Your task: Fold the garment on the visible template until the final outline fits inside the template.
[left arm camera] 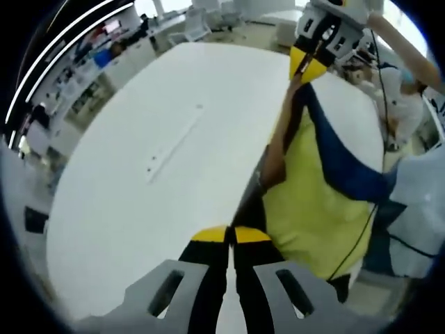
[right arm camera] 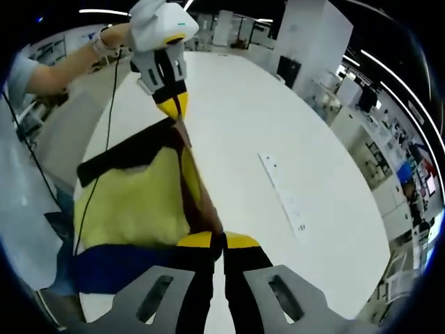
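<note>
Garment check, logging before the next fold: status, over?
Left gripper shut on garment. Right gripper shut on its other edge. Garment stretched between them above white table. No template seen; nothing in the way.

Broad white oval table (left arm camera: 139, 104), flat white strip (left arm camera: 174, 142) along its middle, yellow-and-navy garment (left arm camera: 313, 188) draped at its edge

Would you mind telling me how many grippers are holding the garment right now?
2. The left gripper pinches one end of the garment's raised edge; the right gripper pinches the other end, jaws closed on the cloth.
</note>
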`<control>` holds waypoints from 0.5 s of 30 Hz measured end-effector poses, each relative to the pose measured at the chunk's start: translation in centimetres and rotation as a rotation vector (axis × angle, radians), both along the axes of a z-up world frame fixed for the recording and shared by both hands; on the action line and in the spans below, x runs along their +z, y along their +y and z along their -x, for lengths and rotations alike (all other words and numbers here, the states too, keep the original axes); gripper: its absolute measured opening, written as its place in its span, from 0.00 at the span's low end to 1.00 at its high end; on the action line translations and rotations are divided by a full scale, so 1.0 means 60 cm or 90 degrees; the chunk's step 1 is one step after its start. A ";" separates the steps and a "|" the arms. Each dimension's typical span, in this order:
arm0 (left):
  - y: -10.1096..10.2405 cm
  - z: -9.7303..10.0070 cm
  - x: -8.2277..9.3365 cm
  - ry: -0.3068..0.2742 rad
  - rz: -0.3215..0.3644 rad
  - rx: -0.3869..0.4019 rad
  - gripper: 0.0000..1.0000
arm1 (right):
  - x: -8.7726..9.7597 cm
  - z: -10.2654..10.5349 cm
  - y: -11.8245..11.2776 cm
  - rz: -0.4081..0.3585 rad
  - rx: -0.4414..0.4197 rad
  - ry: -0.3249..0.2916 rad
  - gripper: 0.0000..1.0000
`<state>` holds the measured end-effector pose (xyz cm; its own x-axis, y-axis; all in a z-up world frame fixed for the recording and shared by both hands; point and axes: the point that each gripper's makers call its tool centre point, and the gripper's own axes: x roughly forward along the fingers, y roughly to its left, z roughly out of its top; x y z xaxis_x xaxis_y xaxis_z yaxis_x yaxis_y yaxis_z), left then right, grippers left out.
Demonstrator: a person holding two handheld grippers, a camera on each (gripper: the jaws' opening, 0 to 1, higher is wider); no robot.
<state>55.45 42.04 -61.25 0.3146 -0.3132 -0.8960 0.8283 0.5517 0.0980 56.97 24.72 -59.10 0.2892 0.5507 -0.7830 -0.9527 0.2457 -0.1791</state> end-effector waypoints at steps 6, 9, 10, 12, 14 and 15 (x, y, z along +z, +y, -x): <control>0.006 -0.012 -0.023 0.009 0.005 0.018 0.00 | -0.025 -0.011 0.003 0.005 -0.002 0.005 0.04; 0.006 -0.018 -0.032 0.009 0.006 0.023 0.00 | -0.034 -0.017 0.002 0.004 -0.005 0.010 0.04; 0.006 -0.021 -0.035 0.009 0.006 0.025 0.00 | -0.038 -0.021 0.002 0.005 -0.007 0.009 0.04; 0.005 -0.027 -0.042 0.010 0.008 0.029 0.00 | -0.043 -0.028 0.001 0.008 -0.010 0.005 0.04; 0.005 -0.031 -0.048 0.010 0.007 0.031 0.00 | -0.051 -0.035 0.001 0.007 -0.014 0.007 0.04; 0.005 -0.034 -0.051 0.010 0.006 0.031 0.00 | -0.054 -0.037 0.001 0.007 -0.016 0.010 0.04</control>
<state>57.48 42.34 -64.32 0.3155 -0.3063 -0.8981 0.8017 0.5925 0.0796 59.17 24.78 -62.36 0.2910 0.5349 -0.7932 -0.9488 0.2677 -0.1676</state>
